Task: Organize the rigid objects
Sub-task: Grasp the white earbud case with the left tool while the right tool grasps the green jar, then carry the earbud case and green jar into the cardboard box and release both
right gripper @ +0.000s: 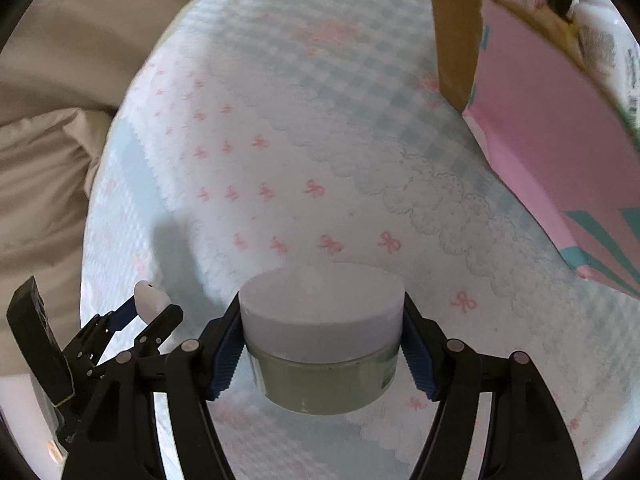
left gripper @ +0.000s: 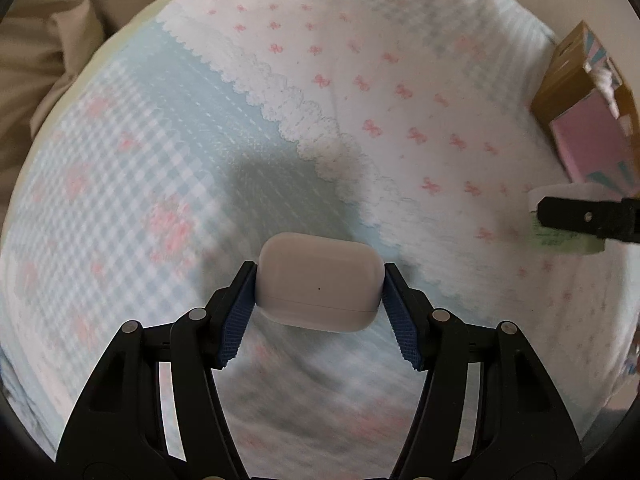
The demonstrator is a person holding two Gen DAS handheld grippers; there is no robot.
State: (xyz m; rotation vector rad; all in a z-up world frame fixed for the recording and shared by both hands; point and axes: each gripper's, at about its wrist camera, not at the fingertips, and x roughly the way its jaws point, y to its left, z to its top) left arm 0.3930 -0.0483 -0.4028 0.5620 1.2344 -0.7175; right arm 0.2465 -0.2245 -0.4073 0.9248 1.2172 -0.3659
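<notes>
My left gripper (left gripper: pixel 319 285) is shut on a white earbud case (left gripper: pixel 318 286) and holds it above the patterned bedspread (left gripper: pixel 160 160). The case and the left gripper also show in the right wrist view (right gripper: pixel 150 300) at the lower left. My right gripper (right gripper: pixel 322 338) is shut on a round jar (right gripper: pixel 322 344) with a pale lilac lid and a greenish body, held above the bedspread. The jar and one right finger show at the right edge of the left wrist view (left gripper: pixel 560 220).
An open cardboard box (right gripper: pixel 540 112) with a pink and teal side stands on the bed to the right; it also shows in the left wrist view (left gripper: pixel 588 120). Beige bedding (right gripper: pixel 48 140) lies to the left of the bedspread.
</notes>
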